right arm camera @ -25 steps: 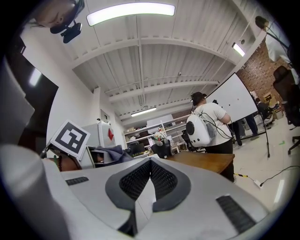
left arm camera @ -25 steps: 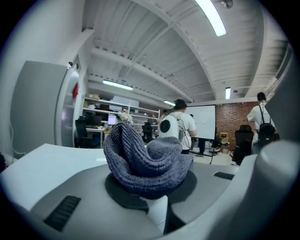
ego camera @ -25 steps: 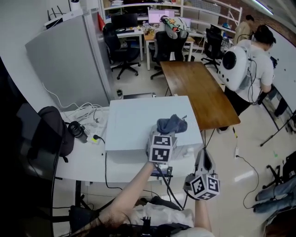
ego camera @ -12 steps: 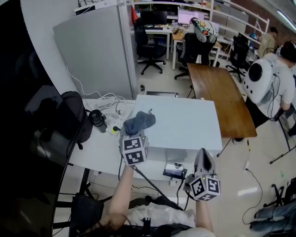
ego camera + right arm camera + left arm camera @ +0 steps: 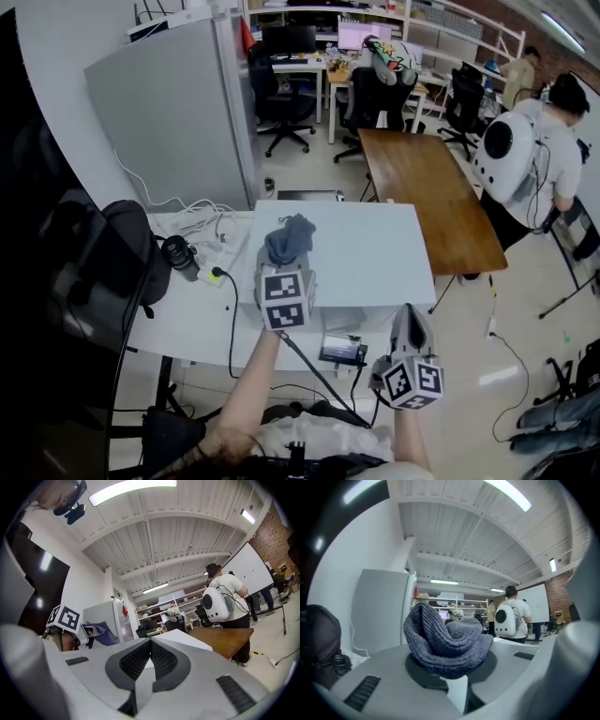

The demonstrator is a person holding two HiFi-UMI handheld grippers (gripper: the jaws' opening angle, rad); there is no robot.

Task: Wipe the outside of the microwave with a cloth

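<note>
The cloth (image 5: 289, 239) is clenched in the left claw (image 5: 285, 270) near the left edge of the microwave (image 5: 366, 248) top, which extends rightward toward the shut, empty right claw (image 5: 410, 319).

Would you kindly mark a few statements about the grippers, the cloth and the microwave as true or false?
1. The left gripper is shut on the grey-blue cloth. True.
2. The right gripper holds a second cloth. False: its jaws are together with nothing between them.
3. In the head view the cloth is over the left part of the microwave top. True.
4. The wooden table stands to the microwave's left. False: it is on the right, farther off.
</note>
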